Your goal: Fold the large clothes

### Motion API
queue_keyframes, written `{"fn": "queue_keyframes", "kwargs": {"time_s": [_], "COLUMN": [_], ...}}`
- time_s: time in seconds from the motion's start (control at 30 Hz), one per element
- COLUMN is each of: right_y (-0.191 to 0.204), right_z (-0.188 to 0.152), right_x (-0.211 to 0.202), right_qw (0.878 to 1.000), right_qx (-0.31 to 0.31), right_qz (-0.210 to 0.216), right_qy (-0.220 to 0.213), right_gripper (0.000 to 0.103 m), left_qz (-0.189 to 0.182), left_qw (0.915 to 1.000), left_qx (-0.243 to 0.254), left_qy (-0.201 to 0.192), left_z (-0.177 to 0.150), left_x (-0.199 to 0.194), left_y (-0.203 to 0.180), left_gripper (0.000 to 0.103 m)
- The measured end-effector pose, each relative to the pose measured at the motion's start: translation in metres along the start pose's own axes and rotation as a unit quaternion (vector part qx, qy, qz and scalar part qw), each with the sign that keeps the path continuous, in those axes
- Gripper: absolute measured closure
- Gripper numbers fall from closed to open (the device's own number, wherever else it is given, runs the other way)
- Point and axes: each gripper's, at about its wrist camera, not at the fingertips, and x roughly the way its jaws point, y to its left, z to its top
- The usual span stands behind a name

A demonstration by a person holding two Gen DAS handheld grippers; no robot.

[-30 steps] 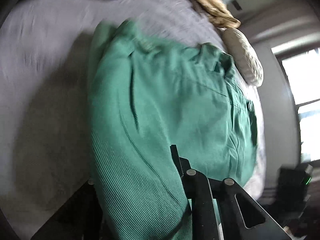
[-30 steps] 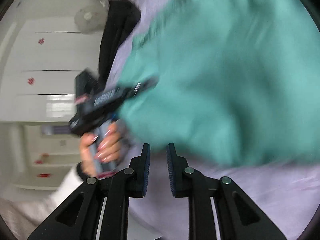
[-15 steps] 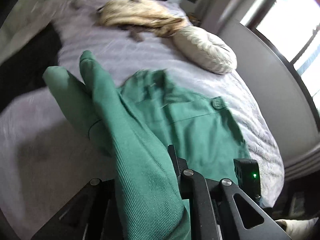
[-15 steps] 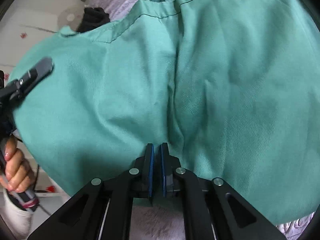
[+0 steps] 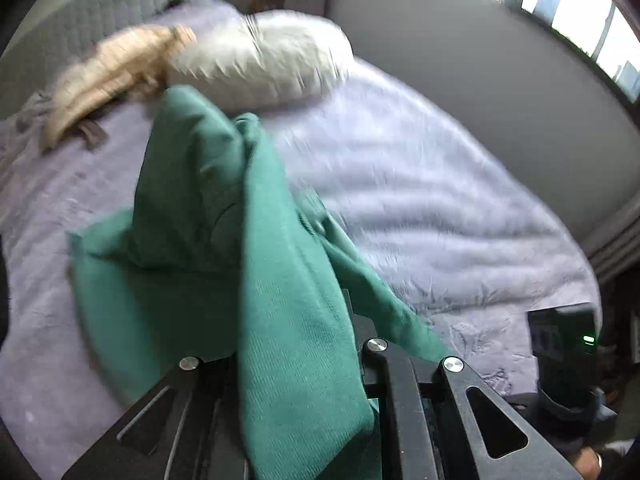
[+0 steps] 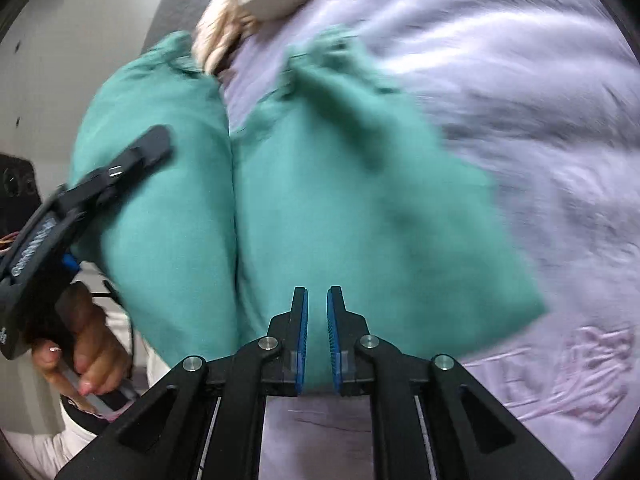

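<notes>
A green garment (image 5: 192, 200) lies on the bed, one part lifted and draped over my left gripper (image 5: 296, 320), which is shut on that fold; the cloth hides its left finger. In the right wrist view the same garment (image 6: 340, 200) spreads in front of my right gripper (image 6: 318, 292). Its blue pads (image 6: 303, 340) stand a little apart and the jaws are opening, with nothing pinched; green cloth shows through the gap. The left gripper (image 6: 120, 168), held by a hand (image 6: 92, 360), rests against the garment's left side. The right gripper's body (image 5: 560, 344) shows at the lower right of the left wrist view.
The bed has a lavender quilted cover (image 5: 440, 200) and a grey headboard (image 5: 100, 12). A tan garment (image 5: 112, 76) and a white quilted pillow (image 5: 272, 64) lie near the head. A grey wall and a window (image 5: 580, 12) run along the far side.
My left gripper has swung across with the green fold, and its view now faces the pillow. The right pads, nearly together half a second ago, have parted. More bed cover shows on the right.
</notes>
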Motion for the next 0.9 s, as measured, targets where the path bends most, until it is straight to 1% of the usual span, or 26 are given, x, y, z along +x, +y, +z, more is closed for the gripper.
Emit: {"fn": "queue_keyframes", "kwargs": {"time_s": [0.03, 0.07, 0.1, 0.13, 0.17, 0.2, 0.27, 0.37, 0.43, 0.47, 0.5, 0.53, 0.57, 0.6, 0.63, 0.67, 0.7, 0.77, 0.83, 0.9], "right_y": [-0.011, -0.022, -0.03, -0.038, -0.04, -0.042, -0.048, -0.051, -0.055, -0.052, -0.045, -0.044, -0.054, -0.045, -0.04, -0.037, -0.035, -0.027, -0.017, -0.004], "right_z": [0.001, 0.0, 0.0, -0.001, 0.0, -0.001, -0.002, -0.002, -0.002, 0.0, -0.001, -0.002, -0.008, -0.012, -0.017, -0.023, -0.028, -0.042, -0.056, -0.069], "right_x": [-0.001, 0.0, 0.0, -0.001, 0.002, 0.001, 0.001, 0.004, 0.0, 0.003, 0.013, 0.011, 0.0, 0.003, 0.002, 0.002, 0.002, 0.005, 0.014, 0.027], "right_qw": [1.0, 1.0, 0.999, 0.998, 0.998, 0.997, 0.997, 0.996, 0.996, 0.996, 0.996, 0.995, 0.995, 0.995, 0.994, 0.994, 0.994, 0.992, 0.991, 0.991], "right_qx": [0.013, 0.028, 0.041, 0.053, 0.058, 0.06, 0.063, 0.071, 0.076, 0.077, 0.077, 0.077, 0.076, 0.074, 0.069, 0.066, 0.064, 0.064, 0.058, 0.045], "right_qz": [0.002, 0.011, 0.021, 0.033, 0.039, 0.043, 0.05, 0.054, 0.054, 0.054, 0.053, 0.06, 0.065, 0.071, 0.078, 0.083, 0.09, 0.109, 0.117, 0.12], "right_qy": [0.001, 0.003, 0.003, 0.002, 0.0, -0.002, -0.003, -0.002, -0.002, -0.002, -0.003, -0.006, -0.009, -0.013, -0.015, -0.013, -0.009, 0.007, 0.028, 0.048], "right_gripper": [0.09, 0.09, 0.09, 0.09, 0.09, 0.09, 0.09, 0.09, 0.09, 0.088, 0.082, 0.068, 0.055, 0.051, 0.045, 0.045, 0.045, 0.044, 0.044, 0.044], "left_qz": [0.008, 0.019, 0.028, 0.032, 0.027, 0.011, -0.015, -0.044, -0.051, -0.053, -0.051, -0.045, -0.036, -0.014, 0.003, 0.024, 0.056, 0.09, 0.11, 0.115], "left_qw": [0.9999, 0.9994, 0.9989, 0.9987, 0.999, 0.9996, 0.9999, 0.9983, 0.9977, 0.9973, 0.9969, 0.9965, 0.9959, 0.9947, 0.9937, 0.9924, 0.9898, 0.986, 0.9813, 0.9768], "left_qx": [0.0, 0.004, 0.008, 0.009, 0.007, 0.004, 0.007, 0.037, 0.036, 0.023, 0.01, -0.011, -0.029, -0.056, -0.071, -0.085, -0.103, -0.125, -0.155, -0.18], "left_qy": [0.014, 0.028, 0.037, 0.038, 0.035, 0.025, 0.001, -0.01, -0.027, -0.046, -0.058, -0.069, -0.077, -0.085, -0.087, -0.086, -0.08, -0.064, -0.032, -0.01], "left_z": [0.0, -0.006, -0.008, -0.01, -0.011, -0.011, -0.009, -0.005, -0.003, -0.006, -0.009, -0.012, -0.017, -0.028, -0.032, -0.04, -0.053, -0.074, -0.098, -0.124], "left_x": [0.013, 0.023, 0.031, 0.035, 0.036, 0.032, 0.021, 0.008, -0.005, -0.019, -0.026, -0.037, -0.046, -0.059, -0.065, -0.071, -0.079, -0.084, -0.082, -0.079], "left_y": [-0.005, -0.01, -0.015, -0.019, -0.022, -0.026, -0.036, -0.057, -0.056, -0.049, -0.039, -0.024, -0.011, 0.012, 0.026, 0.041, 0.061, 0.085, 0.111, 0.125], "left_gripper": [0.088, 0.085, 0.079, 0.072, 0.054, 0.036, 0.022, 0.02, 0.02, 0.02, 0.02, 0.02, 0.02, 0.02, 0.02, 0.02, 0.02, 0.02, 0.02, 0.02]}}
